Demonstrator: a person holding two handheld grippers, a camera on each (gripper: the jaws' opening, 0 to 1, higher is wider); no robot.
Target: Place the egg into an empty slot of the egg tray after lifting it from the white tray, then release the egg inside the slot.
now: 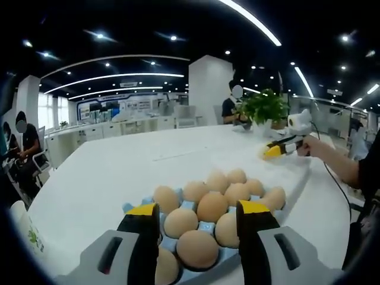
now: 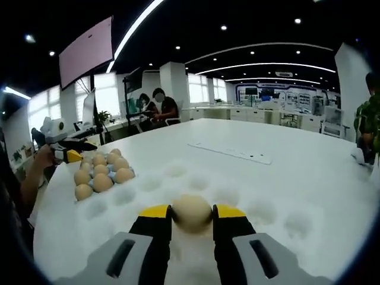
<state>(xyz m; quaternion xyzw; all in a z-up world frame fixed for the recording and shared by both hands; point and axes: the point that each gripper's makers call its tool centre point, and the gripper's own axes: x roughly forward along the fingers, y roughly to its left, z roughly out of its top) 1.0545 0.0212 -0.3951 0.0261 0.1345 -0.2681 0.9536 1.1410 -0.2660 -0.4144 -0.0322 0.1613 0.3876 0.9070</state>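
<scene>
Left gripper view: your left gripper (image 1: 198, 221) hovers over the blue egg tray (image 1: 205, 228), jaws spread wide with nothing between them, brown eggs (image 1: 211, 205) below. Further right, your right gripper (image 1: 279, 148) shows over the white tray (image 1: 297, 166), held by your hand (image 1: 309, 145).

Right gripper view: the egg tray (image 2: 101, 175) lies at left with your left gripper (image 2: 68, 155) just beside it. In the middle, your right gripper (image 2: 191, 214) is clamped on one egg (image 2: 191, 212) above the white tray (image 2: 249, 208).
</scene>
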